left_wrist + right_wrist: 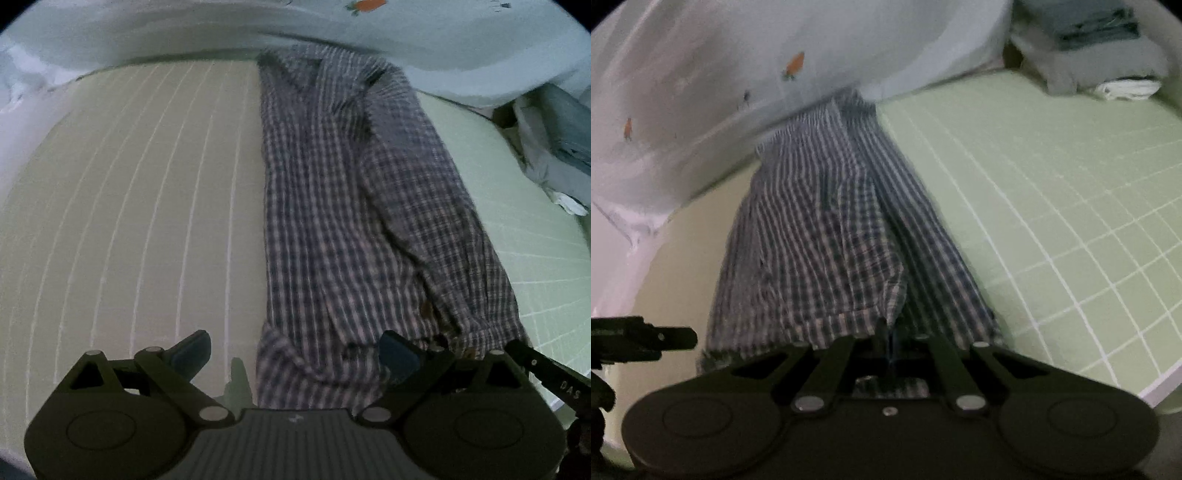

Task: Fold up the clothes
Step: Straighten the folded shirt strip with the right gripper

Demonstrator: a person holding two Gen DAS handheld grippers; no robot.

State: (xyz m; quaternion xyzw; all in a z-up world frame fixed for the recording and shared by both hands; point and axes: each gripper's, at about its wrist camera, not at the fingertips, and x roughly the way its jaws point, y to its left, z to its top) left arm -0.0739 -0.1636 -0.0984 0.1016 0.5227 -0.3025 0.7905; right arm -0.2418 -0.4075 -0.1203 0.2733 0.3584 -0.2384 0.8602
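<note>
Green gridded mat [1052,192] carries the checked shirt [332,206], folded long. Right gripper [888,332] pinches its near hem; left gripper [295,354] hangs wide open, empty. A one-sided pull could skew the fold.

My left tongs' body covers the near hem of the plaid shirt [325,221], and my right gripper [886,334] hides the fabric edge it pinches. The shirt's far end is blurred against the pale quilt [443,48]. The folded pile [1100,48] at the mat's far right corner is cut off by the edge.
</note>
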